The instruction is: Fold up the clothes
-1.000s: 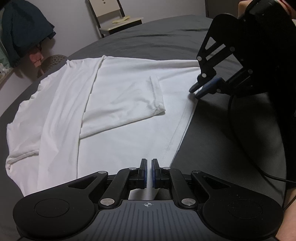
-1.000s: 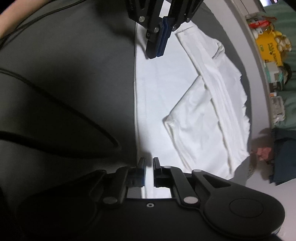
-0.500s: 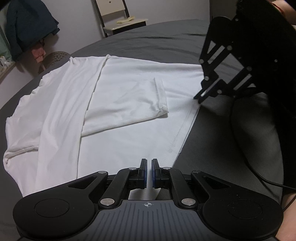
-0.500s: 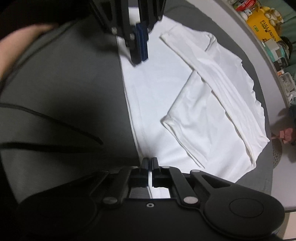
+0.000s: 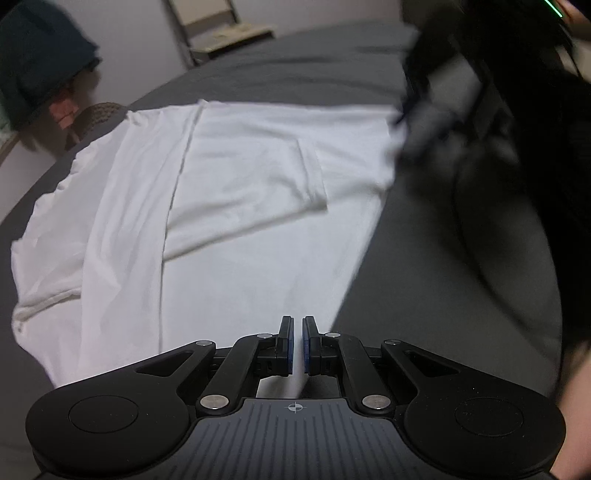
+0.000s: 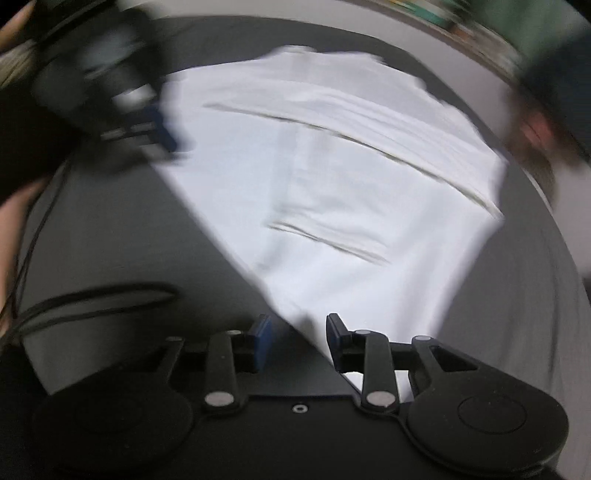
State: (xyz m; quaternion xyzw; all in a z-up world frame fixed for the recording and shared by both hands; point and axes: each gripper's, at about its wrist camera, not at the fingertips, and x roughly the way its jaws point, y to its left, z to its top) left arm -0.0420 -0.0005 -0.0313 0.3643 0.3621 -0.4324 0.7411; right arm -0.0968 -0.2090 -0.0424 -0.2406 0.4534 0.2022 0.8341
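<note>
**Now: white shirt on grey bed, one claw pinched at its near edge, the other spread**

Broadly, a grey bed (image 5: 424,295) fills both views, and the white shirt (image 5: 240,229) lies spread flat across it, covering the left and middle of the left wrist view. Its left portion is folded in over the body, and one sleeve (image 5: 258,177) lies doubled across the middle of the cloth. The shirt's right edge runs from the far right down toward the near middle, with bare bed to the right of it.

At the far left, beyond the bed, a dark garment (image 5: 40,62) hangs against the wall, and a chair (image 5: 218,33) stands at the far side of the room.

The left claw (image 5: 297,345) sits at the near edge of the shirt, its blue pads almost together with only a thin slit between them; a strip of white cloth shows in that slit, so it appears pinched on the shirt's near edge. In the right wrist view it shows only as a blur at the far left.

The right claw (image 6: 298,341) stands clearly spread, a wide gap between its pads, with the shirt's corner lying in that gap and nothing gripped. Heavy motion blur smears this view. A black cable (image 6: 92,299) loops on the bed just left of it.
</note>
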